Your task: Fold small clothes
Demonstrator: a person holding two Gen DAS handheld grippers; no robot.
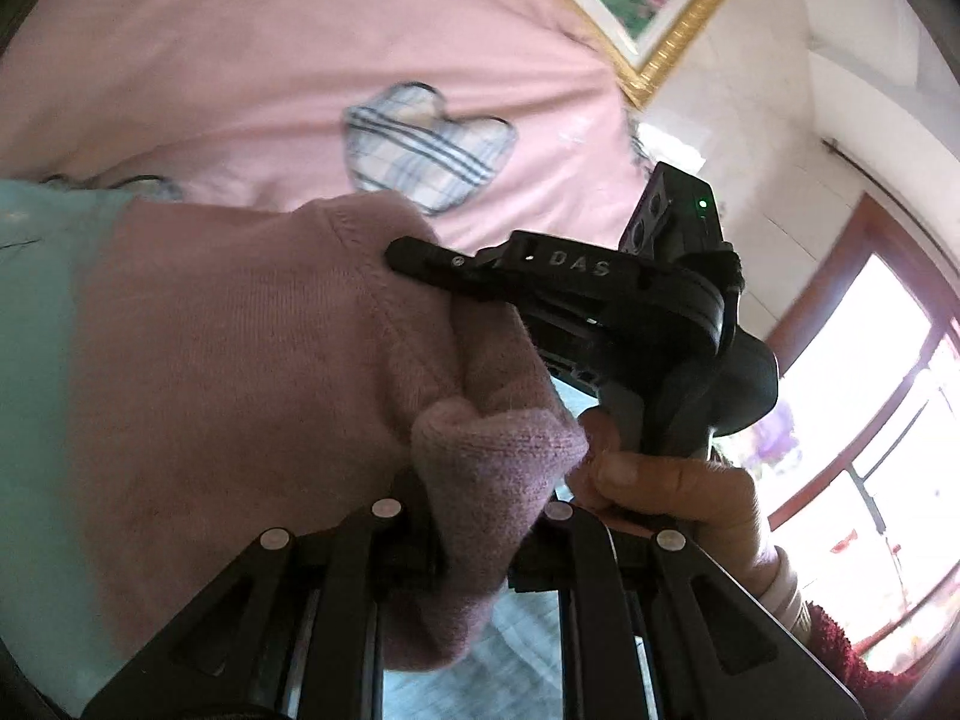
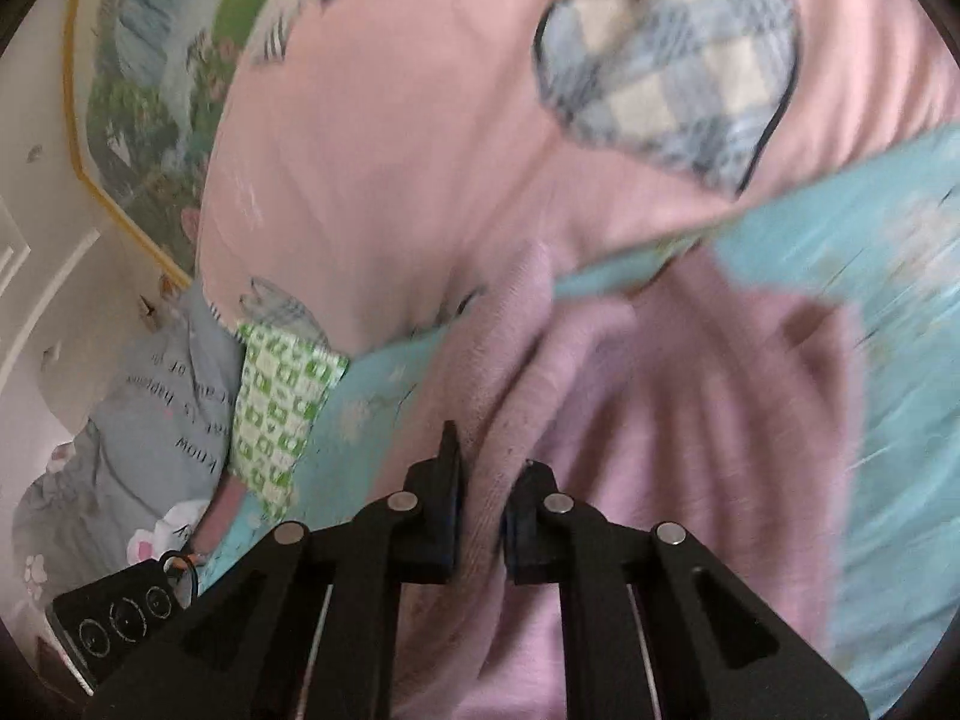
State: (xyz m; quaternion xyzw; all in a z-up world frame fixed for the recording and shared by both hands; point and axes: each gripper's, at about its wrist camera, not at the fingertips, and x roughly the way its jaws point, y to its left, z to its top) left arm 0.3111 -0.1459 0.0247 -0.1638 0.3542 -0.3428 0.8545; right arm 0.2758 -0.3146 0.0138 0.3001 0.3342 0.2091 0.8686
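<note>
A mauve knitted woollen garment (image 1: 240,372) lies bunched on a turquoise printed bedsheet (image 1: 36,360), with a pink quilt bearing plaid heart patches (image 1: 300,60) spread on the far side of it.

In the left wrist view, a thick fold of the garment rises between the two black finger linkages of the left gripper (image 1: 474,516) and fills the gap there. The fingertips themselves are buried under the knit, so the fingers stand narrowly apart with the wool caught between them. To the right in the same view, the right gripper (image 1: 420,258) reaches in from the right, its black tip lying on the garment's stitched edge, and a bare hand (image 1: 672,486) holds its grey handle.

In the right wrist view, the right gripper's black fingers (image 2: 447,504) are nearly closed, with a ridge of the mauve knit pinched in the narrow gap between them. The rest of the garment spreads to the right and near side, blurred. At far left lie a green-and-white patterned cloth (image 2: 276,408) and a grey pillow with printed lettering (image 2: 150,420).
</note>
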